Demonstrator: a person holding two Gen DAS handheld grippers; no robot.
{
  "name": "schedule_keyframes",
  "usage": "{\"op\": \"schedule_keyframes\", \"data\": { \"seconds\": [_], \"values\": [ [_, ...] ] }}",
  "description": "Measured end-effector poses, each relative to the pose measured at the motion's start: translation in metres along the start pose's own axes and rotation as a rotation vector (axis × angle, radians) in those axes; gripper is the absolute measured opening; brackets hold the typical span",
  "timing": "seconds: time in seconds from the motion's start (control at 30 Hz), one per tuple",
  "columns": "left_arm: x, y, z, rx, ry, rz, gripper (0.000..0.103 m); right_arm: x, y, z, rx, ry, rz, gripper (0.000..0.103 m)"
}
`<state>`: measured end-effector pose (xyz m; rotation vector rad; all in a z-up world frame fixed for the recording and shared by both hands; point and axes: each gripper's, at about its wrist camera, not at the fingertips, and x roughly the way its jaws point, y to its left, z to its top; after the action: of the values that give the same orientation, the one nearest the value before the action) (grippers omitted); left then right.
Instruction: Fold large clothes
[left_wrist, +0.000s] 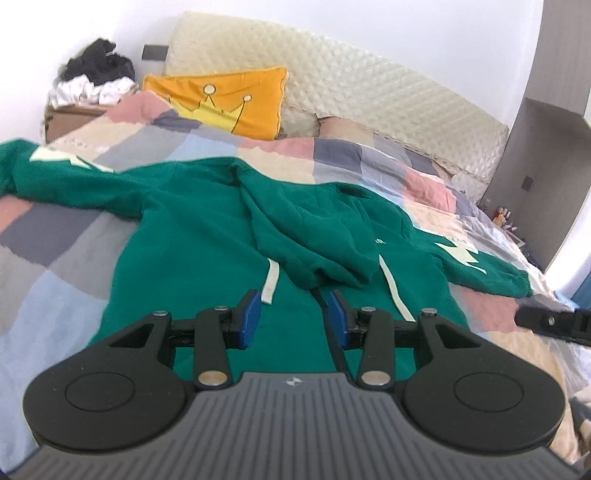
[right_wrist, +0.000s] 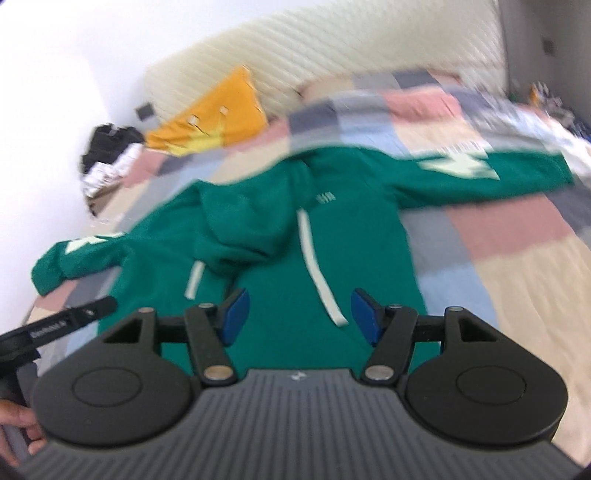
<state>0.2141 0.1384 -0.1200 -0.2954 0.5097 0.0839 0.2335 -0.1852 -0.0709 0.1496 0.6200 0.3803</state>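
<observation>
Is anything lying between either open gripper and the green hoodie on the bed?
Nothing visible. The left gripper and right gripper are both open directly over the green hoodie, spread on the patchwork quilt, with only its own drawstrings on top.

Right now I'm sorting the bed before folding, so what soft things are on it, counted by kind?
Green hoodie: 1
Orange cushion: 1
Patchwork blanket: 1
Total: 3
A pile of dark and white clothes sits beside the bed, not counted.
</observation>
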Motion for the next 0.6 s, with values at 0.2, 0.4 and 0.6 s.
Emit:
{"op": "schedule_keyframes", "data": {
  "seconds": [0.2, 0.4, 0.6],
  "values": [
    [-0.01, -0.006, 0.001, 0.04, -0.028, -0.019, 0.046, 0.008, 0.012, -0.014, -0.101, -0.078, 0.062, 0.063],
    [-0.005, -0.009, -0.003, 0.042, -0.026, -0.028, 0.046, 0.022, 0.004, -0.025, -0.051, -0.062, 0.09, 0.063],
    [0.034, -0.002, -0.004, -0.028, 0.028, -0.038, 0.046, 0.065, -0.01, -0.013, 0.062, 0.001, 0.101, 0.063]
  ]
}}
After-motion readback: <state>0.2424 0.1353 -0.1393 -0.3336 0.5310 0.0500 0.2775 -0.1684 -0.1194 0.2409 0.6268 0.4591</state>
